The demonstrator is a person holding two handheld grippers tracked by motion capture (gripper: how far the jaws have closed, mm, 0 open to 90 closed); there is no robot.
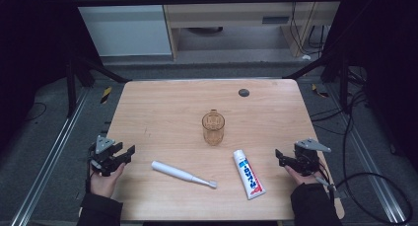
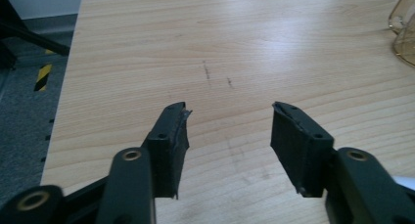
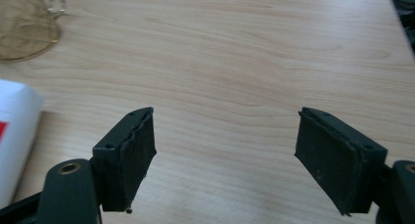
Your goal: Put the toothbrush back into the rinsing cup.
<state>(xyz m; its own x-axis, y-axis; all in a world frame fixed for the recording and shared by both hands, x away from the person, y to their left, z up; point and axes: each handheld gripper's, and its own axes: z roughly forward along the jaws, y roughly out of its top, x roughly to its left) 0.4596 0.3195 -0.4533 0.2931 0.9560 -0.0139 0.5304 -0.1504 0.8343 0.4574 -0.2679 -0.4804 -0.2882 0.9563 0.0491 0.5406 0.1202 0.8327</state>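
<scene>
A clear amber cup [image 1: 213, 128] stands upright in the middle of the wooden table [image 1: 162, 107]. A white toothbrush [image 1: 183, 174] lies in front of it, to the left, and a white toothpaste tube [image 1: 248, 173] with red and blue print lies to the right. My left gripper [image 1: 129, 153] rests at the table's left edge, open and empty, its jaws [image 2: 230, 136] over bare wood with the cup's edge [image 2: 403, 35] at far right. My right gripper [image 1: 279, 156] sits at the right edge, open and empty [image 3: 225, 145], with the tube's end [image 3: 14, 136] beside its left jaw and the cup [image 3: 27, 23] farther off.
A small dark round disc [image 1: 243, 93] lies near the table's far edge. Metal rails and cables run along the floor on both sides. A pale cabinet stands behind the table.
</scene>
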